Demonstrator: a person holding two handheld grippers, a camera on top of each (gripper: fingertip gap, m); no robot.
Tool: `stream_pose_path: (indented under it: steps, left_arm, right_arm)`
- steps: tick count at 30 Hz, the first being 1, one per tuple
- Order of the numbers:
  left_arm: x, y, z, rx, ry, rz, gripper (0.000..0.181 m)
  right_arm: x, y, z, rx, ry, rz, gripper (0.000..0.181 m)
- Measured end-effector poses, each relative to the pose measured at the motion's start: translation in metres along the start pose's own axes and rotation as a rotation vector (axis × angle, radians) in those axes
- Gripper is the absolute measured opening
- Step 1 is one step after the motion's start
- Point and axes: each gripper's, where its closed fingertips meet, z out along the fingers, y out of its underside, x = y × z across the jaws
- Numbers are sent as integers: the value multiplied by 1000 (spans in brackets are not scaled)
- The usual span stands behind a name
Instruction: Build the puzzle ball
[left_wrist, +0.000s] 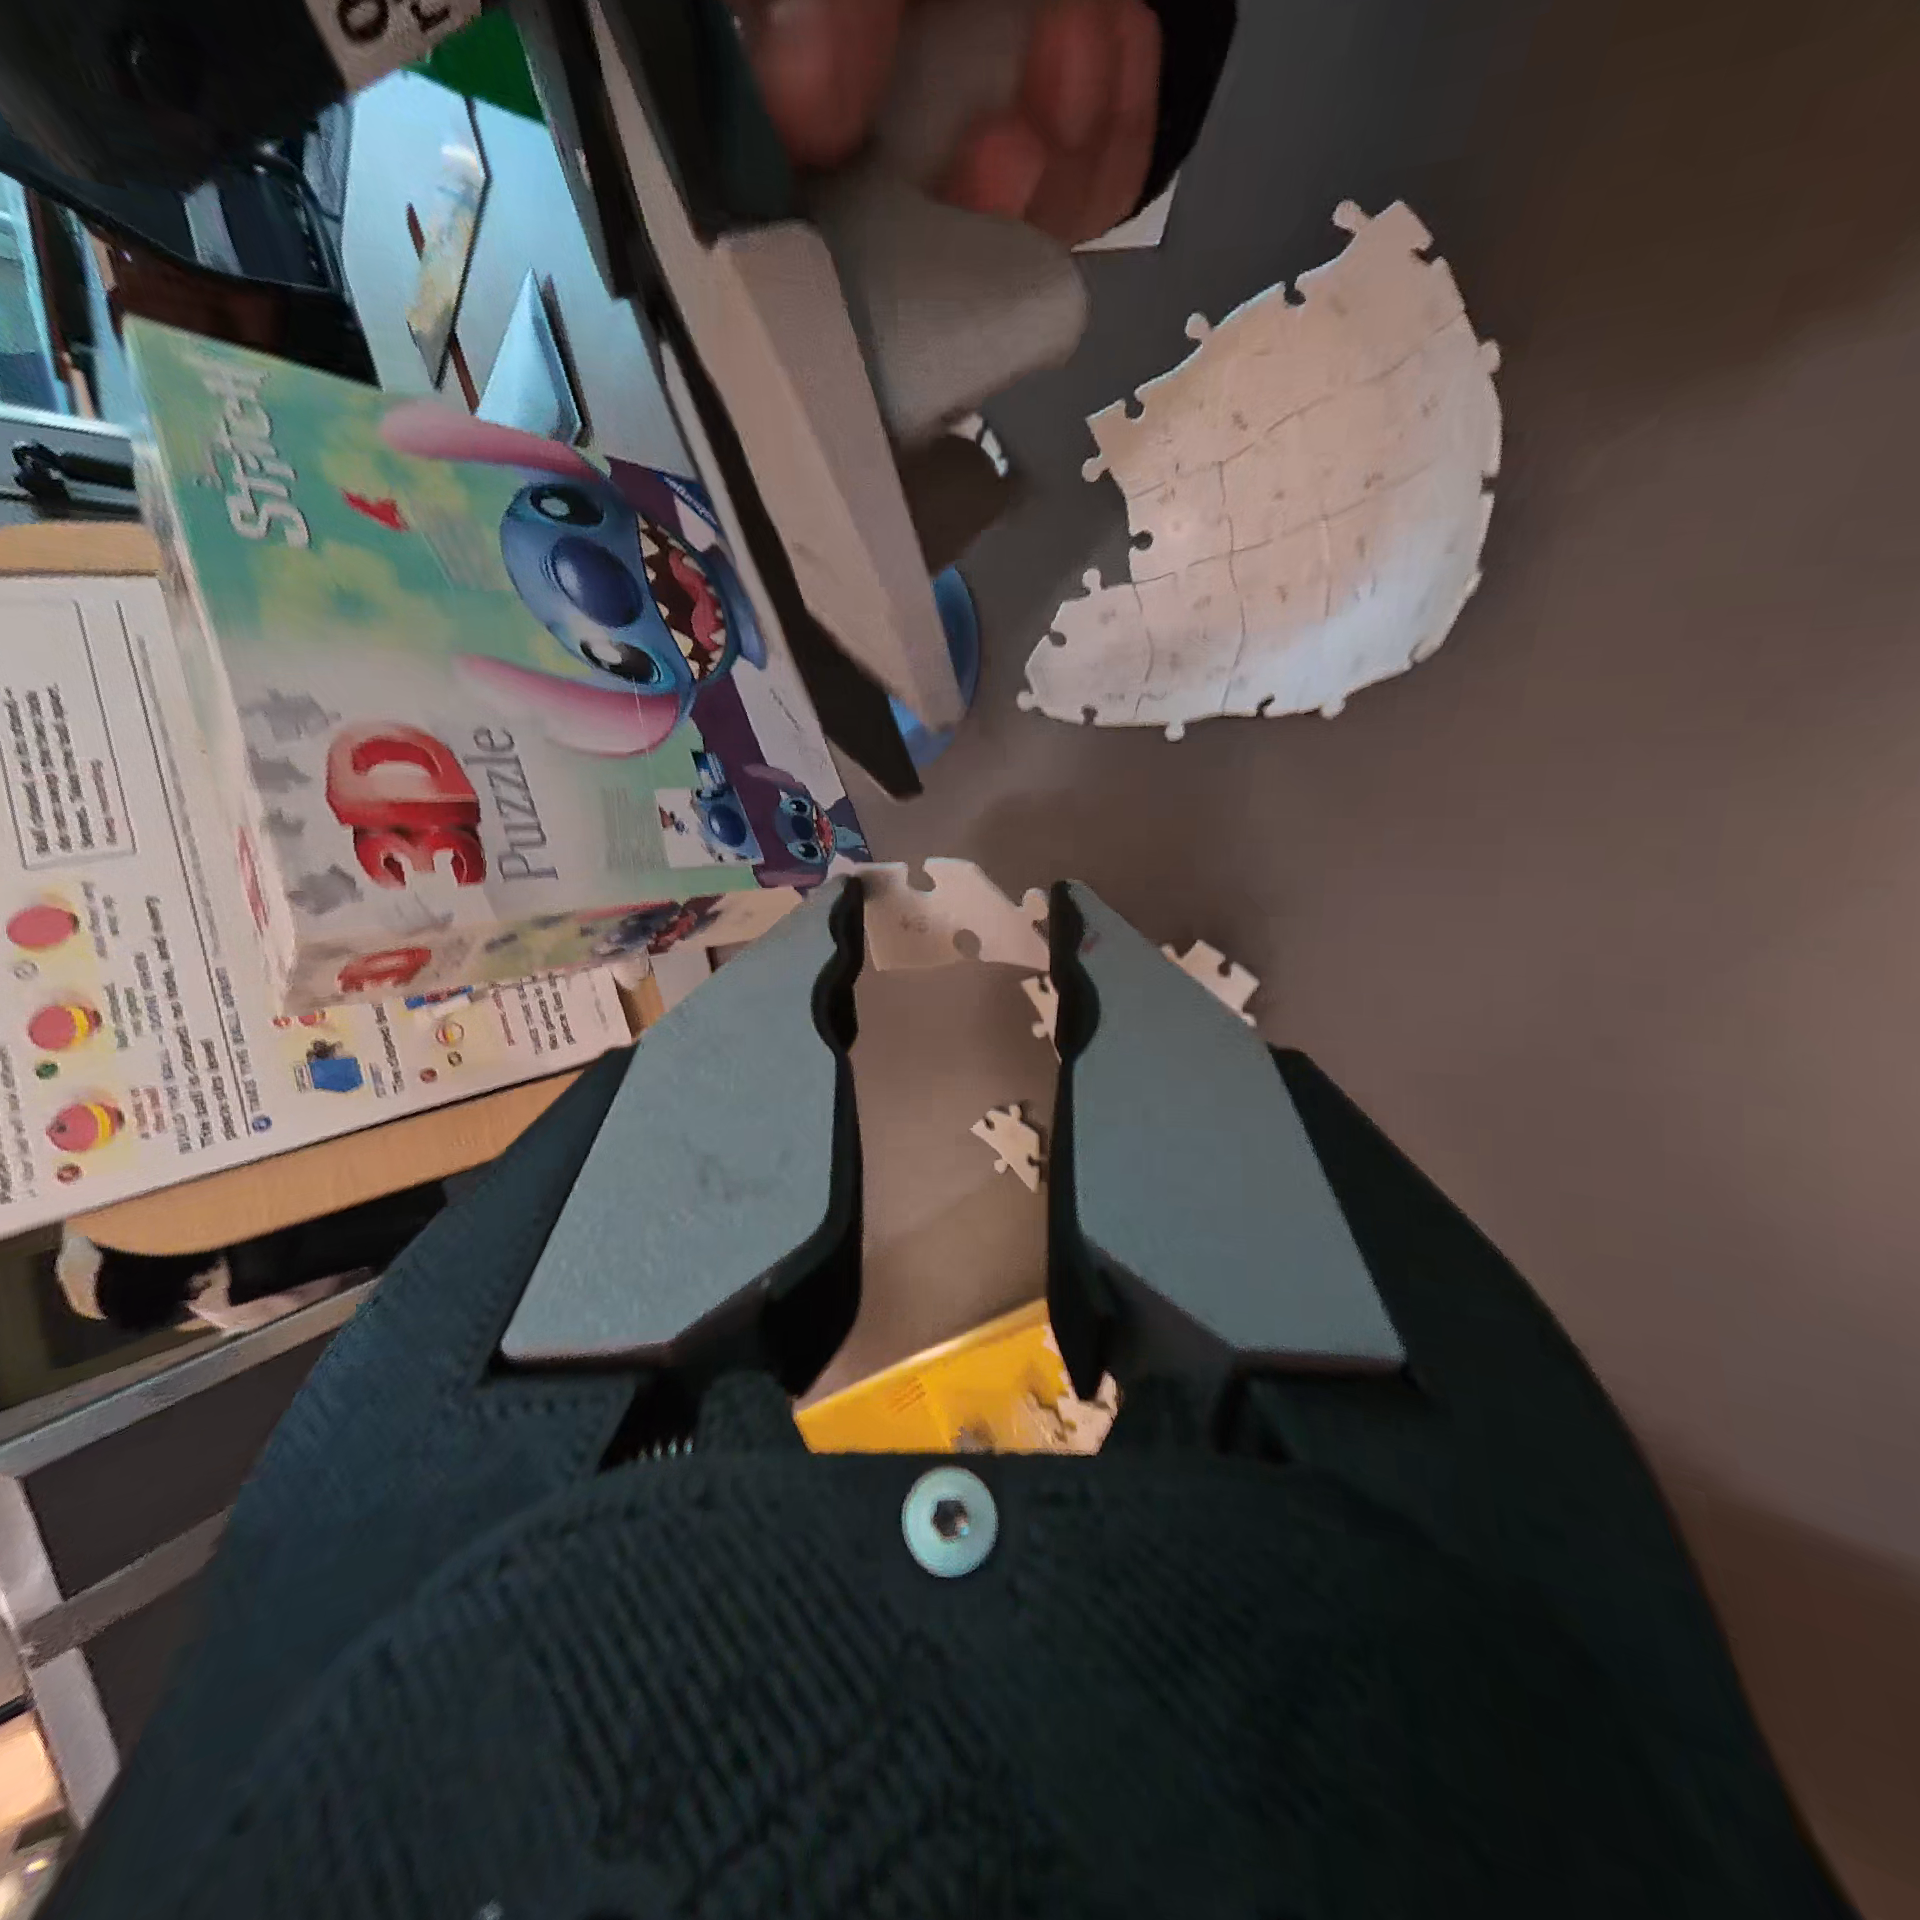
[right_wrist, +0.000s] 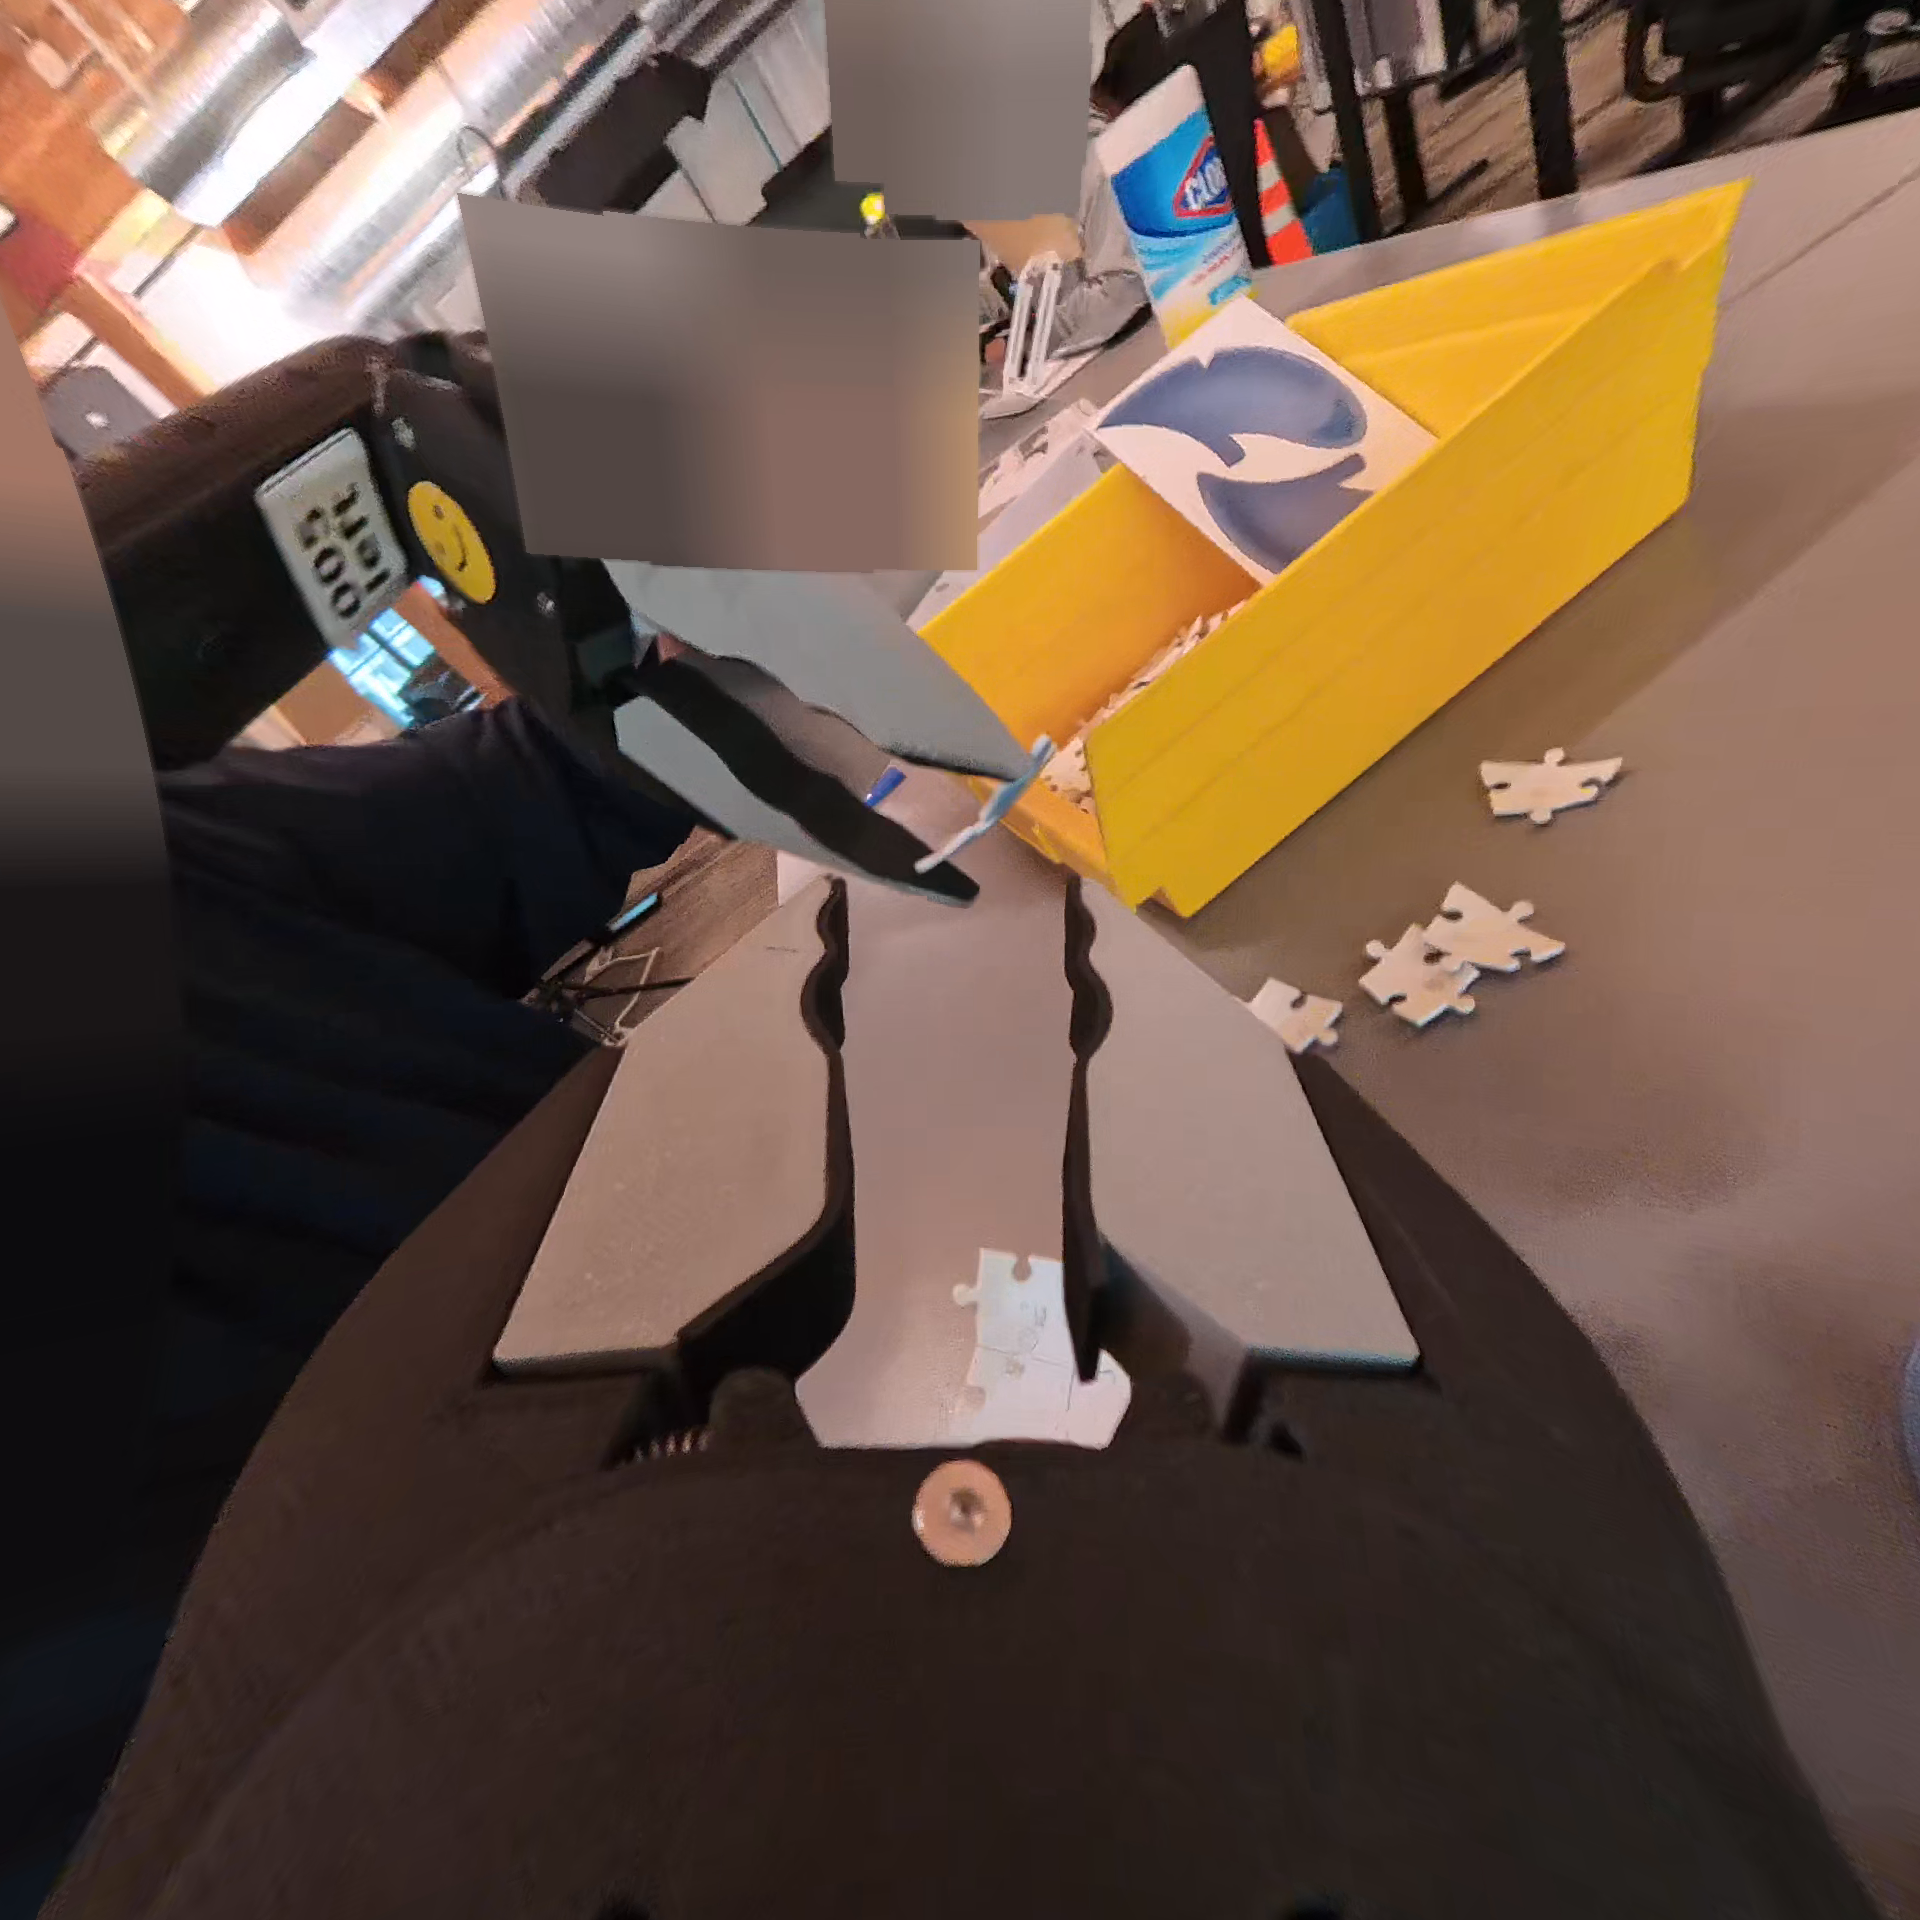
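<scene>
Here the left gripper (left_wrist: 951, 894) has its jaws set fairly wide, clamped on the two edges of a white puzzle piece (left_wrist: 935, 920) that bridges the gap at the tips. From the right wrist view the same piece is seen nearly edge-on, showing a sliver of blue print. It sits just ahead of the right gripper (right_wrist: 951, 904), whose jaws are parted and hold nothing.

The part of the ball already built is a curved shell of joined pieces (left_wrist: 1278, 499), lying blank side up on the grey desk (left_wrist: 1558, 935). In the left wrist view it lies ahead and to the right of the held piece, with the right gripper's fingers (left_wrist: 831, 520) between them. The right gripper looks the nearer of the two to the shell. The held piece lies crosswise to the left fingers, so the next move probably depends on carrying it rightward to the shell's knobbed edge.

Loose pieces (right_wrist: 1455, 956) lie beside the yellow bin (right_wrist: 1351, 675), which holds more. A few joined pieces (right_wrist: 1018, 1320) lie on the desk under the right gripper.

Something round and blue (left_wrist: 956, 644) is mostly hidden behind the right fingers, and what it is cannot be told. The puzzle box (left_wrist: 468, 675) is motion-blurred, and the shell does not appear in the right wrist view.
</scene>
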Motion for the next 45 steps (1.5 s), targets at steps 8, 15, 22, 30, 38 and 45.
stream_pose_path:
  steps: [8,15,22,30,38,45]
  left_arm:
    - [7,-42,34,-11,-69,59,33]
    - [5,-57,54,-11,-128,61,33]
    - [-3,-57,68,31,-125,-81,35]
    - [-8,-45,75,29,-116,-227,37]
    - [-5,-22,71,43,79,-567,42]
    - [-1,-31,79,166,317,-775,24]
  right_arm:
    - [11,25,-17,2,99,99,32]
    - [12,32,-31,52,135,143,18]
    - [30,29,-37,127,120,244,0]
    - [56,33,-37,47,164,234,0]
    - [64,37,-51,-195,147,117,0]
    - [48,62,-49,-553,110,-61,0]
